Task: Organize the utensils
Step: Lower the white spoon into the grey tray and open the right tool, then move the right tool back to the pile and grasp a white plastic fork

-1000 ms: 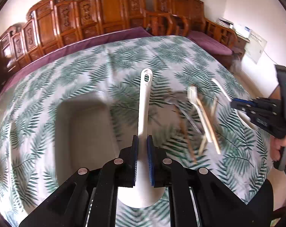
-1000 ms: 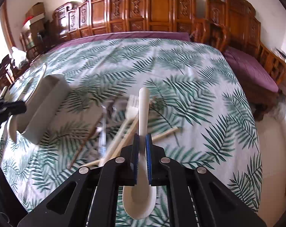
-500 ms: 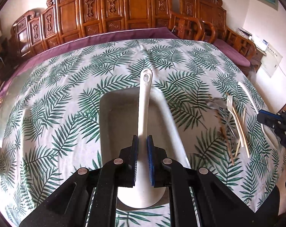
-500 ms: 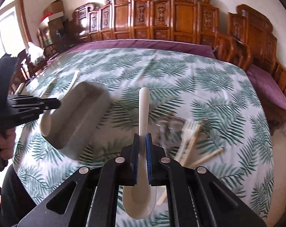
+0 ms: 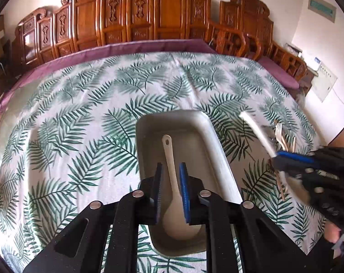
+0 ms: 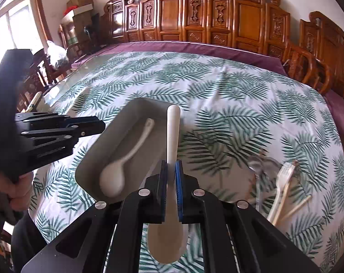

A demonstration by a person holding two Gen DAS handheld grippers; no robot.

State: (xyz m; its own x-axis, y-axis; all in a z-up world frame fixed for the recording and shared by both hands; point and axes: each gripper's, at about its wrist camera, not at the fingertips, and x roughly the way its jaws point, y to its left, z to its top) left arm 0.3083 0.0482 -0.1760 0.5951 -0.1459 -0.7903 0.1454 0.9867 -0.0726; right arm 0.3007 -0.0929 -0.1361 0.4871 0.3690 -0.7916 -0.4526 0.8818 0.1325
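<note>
A: Two white plastic spoons, one pale oblong tray. At left, the left gripper (image 5: 170, 190) hangs over the shallow grey-beige plastic tray (image 5: 217, 150) on a palm-leaf-print tablecloth (image 5: 80, 118). Its blue-padded jaws have just been opening and now stand parted, clear of the first white spoon (image 5: 172, 182), which lies between them on the tray floor.

B: And its lie?

A: Lengthwise along the tray, bowl toward the near end, holed handle tip pointing at the far end. It looks smooth, glossy and rigid.

B: Moving right?

A: The right gripper (image 6: 170, 188) is clamped on the neck of the second white spoon (image 6: 172, 141), bowl hanging below the pads, round handle running straight ahead. In the right wrist view the tray (image 6: 146, 104) sits ahead and to the left of this gripper, its long axis slanting from near left to far right; the handle tip overlaps the far right rim.

B: So which hand is nearer?

A: The left is directly over the tray. The right is just beside it, and by my judgement needs a leftward shift and a twist to match the tray's long axis.

B: Farthest right?

A: A loose heap of cutlery (image 6: 281, 182) well apart from the tray: a pale fork, wooden chopsticks, something clear and blurred.
</note>
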